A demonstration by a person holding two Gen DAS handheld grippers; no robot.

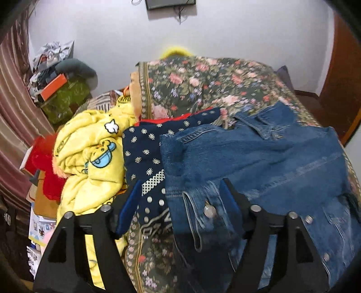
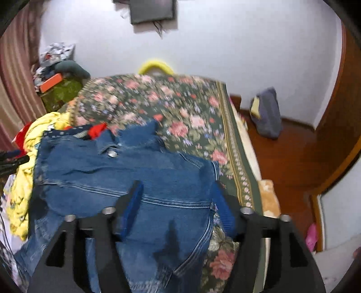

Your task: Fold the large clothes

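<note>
Hovering over the bed, both grippers stand with their jaws wide and nothing clamped between the blue pads. The left gripper point(image 1: 180, 198) hangs above the cuff and buttoned edge of the denim jacket point(image 1: 259, 162), with a navy patterned garment point(image 1: 144, 153) showing under its left finger. The right gripper point(image 2: 178, 202) sits above the jacket's back panel near its right edge; the fabric lies under the gap between the fingers, but the pads do not press on it.

The denim jacket point(image 2: 126, 175) lies spread on the floral bedspread point(image 2: 180, 112), collar pointing away toward the wall, a metal button showing at the neck. To its left is a heap of other clothes: a yellow fleece garment point(image 1: 90, 153) with cartoon prints, the navy piece, and something red point(image 1: 45, 171) at the bed's edge.

Farther off, a cluttered pile with an orange box point(image 1: 54, 86) stands by the striped curtain point(image 1: 13, 94). A grey bag point(image 2: 267, 112) leans against the white wall on the wooden floor point(image 2: 293, 157), and a dark screen point(image 2: 152, 10) hangs on the wall above.
</note>
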